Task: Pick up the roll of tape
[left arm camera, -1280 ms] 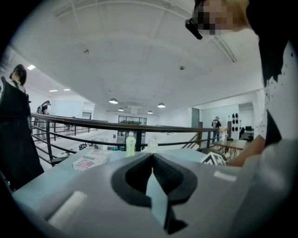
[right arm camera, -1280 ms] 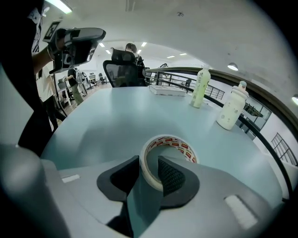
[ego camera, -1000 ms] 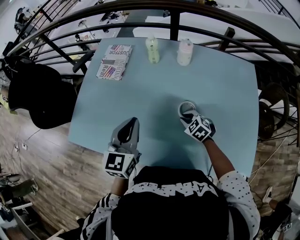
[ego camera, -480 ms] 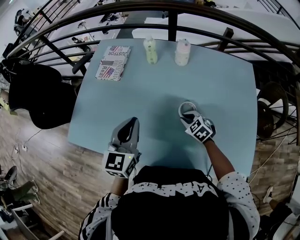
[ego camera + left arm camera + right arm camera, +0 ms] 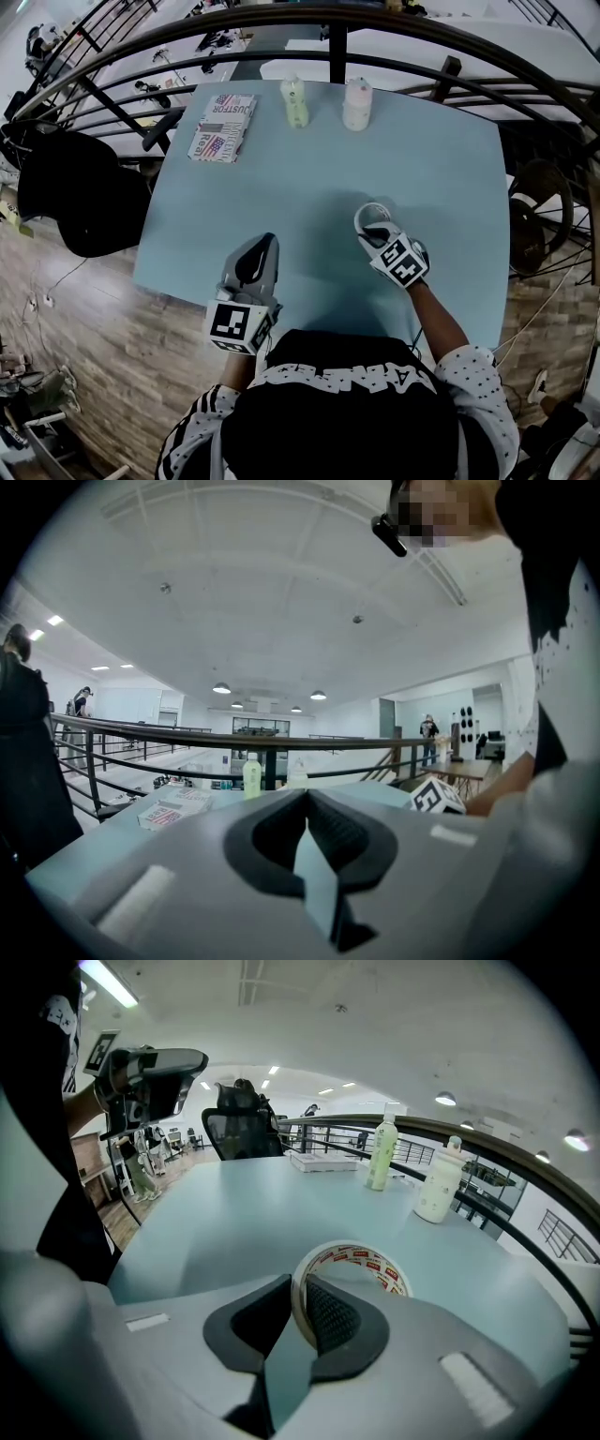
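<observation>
My right claw (image 5: 300,1283), jaws narrowed and pinching the near wall of the roll of tape (image 5: 371,1258), has just raised it slightly off the table (image 5: 216,1213), so the pick-up looks nearly done; my left claw (image 5: 306,829) is closed on nothing.

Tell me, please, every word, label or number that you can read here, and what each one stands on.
"DUSTFOR": sideways on the booklet.
"Real": same booklet; the rest of its print is blurred.
Shirt: large white letters, upside down, not surely readable.
Tape: red print, too small to read.
Bottles: labels too blurred to read.
</observation>
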Demonstrator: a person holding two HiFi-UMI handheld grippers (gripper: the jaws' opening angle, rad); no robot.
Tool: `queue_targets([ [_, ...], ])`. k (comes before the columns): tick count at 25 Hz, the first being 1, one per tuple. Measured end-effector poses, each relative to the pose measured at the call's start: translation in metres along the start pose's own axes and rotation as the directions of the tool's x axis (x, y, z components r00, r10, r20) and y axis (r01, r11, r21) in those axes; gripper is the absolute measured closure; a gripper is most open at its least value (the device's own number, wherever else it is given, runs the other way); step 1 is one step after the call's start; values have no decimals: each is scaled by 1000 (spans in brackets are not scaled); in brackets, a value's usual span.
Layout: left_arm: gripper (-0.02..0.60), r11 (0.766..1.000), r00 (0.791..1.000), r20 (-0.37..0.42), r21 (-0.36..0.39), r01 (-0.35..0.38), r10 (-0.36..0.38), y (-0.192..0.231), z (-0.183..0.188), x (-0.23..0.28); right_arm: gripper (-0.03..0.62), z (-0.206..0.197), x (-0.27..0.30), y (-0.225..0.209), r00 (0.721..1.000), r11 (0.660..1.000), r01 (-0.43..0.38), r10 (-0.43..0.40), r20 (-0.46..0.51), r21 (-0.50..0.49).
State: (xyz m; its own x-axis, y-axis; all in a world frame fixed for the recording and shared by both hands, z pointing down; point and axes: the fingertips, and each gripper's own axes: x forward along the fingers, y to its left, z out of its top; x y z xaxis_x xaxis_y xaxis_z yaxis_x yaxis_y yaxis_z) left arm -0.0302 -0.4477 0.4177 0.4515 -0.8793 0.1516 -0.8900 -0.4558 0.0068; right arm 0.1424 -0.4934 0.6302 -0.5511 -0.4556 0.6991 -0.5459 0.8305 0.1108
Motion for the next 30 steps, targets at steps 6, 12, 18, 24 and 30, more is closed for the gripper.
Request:
queue_targets([
  [6, 581, 1000, 1000, 5, 12, 11, -11, -11, 4, -6, 539, 5, -18, 6, 999, 1000, 7, -8, 39, 20],
  [12, 581, 1000, 1000, 13, 17, 18, -19, -20, 6, -13, 539, 10, -32, 11, 997, 999, 17, -19, 69, 27],
  [18, 581, 999, 999, 23, 21, 24, -24, -31, 5, -25, 539, 15, -50, 20, 993, 999, 32, -36, 112, 40],
  [24, 581, 999, 999, 29, 28, 27, -28, -38, 6, -38, 539, 26, -68, 32, 987, 998, 37, -44, 152, 51],
  [30, 581, 999, 999, 37, 27, 37, -38, -43, 5, -42, 539, 36, -82, 38, 978, 996, 44, -58, 202, 72],
])
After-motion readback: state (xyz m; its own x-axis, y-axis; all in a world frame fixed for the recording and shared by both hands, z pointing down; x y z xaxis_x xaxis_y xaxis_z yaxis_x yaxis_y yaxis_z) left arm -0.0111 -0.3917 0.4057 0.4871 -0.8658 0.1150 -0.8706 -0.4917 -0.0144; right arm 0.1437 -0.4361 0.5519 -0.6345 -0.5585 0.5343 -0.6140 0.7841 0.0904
